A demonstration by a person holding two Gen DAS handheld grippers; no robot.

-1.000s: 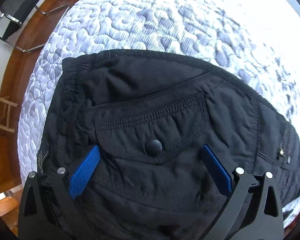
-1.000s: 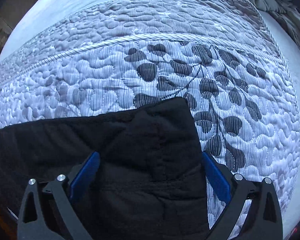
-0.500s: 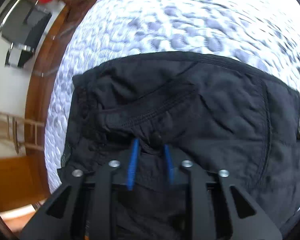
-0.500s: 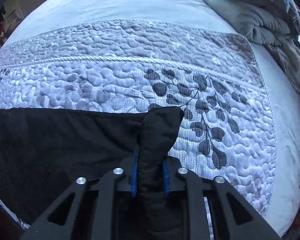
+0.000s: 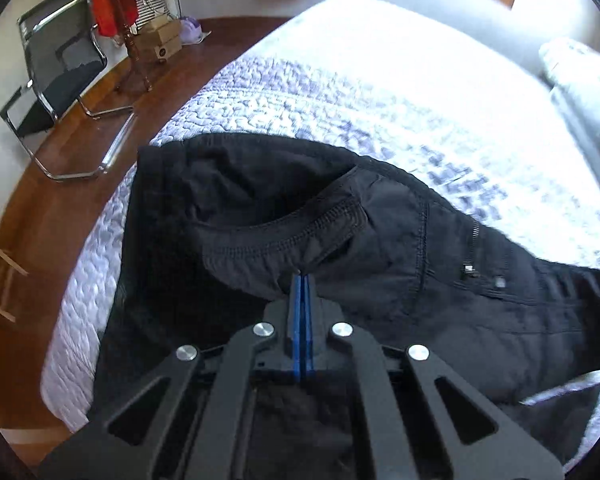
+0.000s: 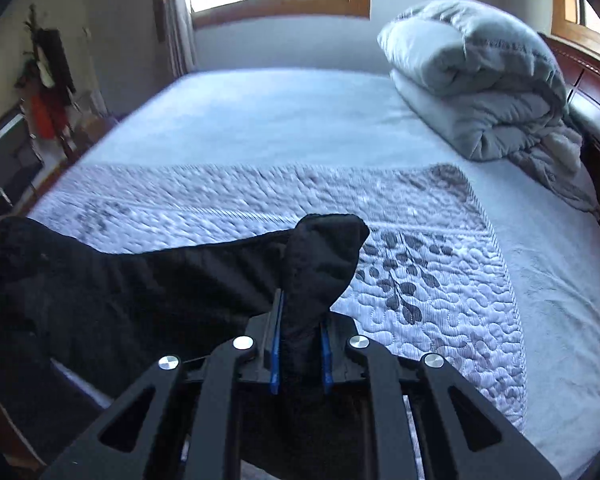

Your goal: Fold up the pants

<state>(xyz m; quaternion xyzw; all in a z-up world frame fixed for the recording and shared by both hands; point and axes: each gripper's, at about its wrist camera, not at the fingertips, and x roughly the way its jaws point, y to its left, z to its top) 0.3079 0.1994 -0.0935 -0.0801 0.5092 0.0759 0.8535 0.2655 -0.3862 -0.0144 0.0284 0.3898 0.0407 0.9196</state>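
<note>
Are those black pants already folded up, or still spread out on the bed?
Still spread out. The black pants stretch lengthwise over the quilted white bedspread, pinched at either end by the left gripper and right gripper.

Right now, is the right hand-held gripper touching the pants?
Touching. The right wrist view shows the right hand-held gripper with its blue pads clamped on a bunched fold of the black pants.

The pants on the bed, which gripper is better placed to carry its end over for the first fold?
Probably the right gripper. It pinches the leg end of the pants, with open quilt beside it. The left gripper is shut on the bulkier waist end by the pocket, near the bed's edge.
</note>
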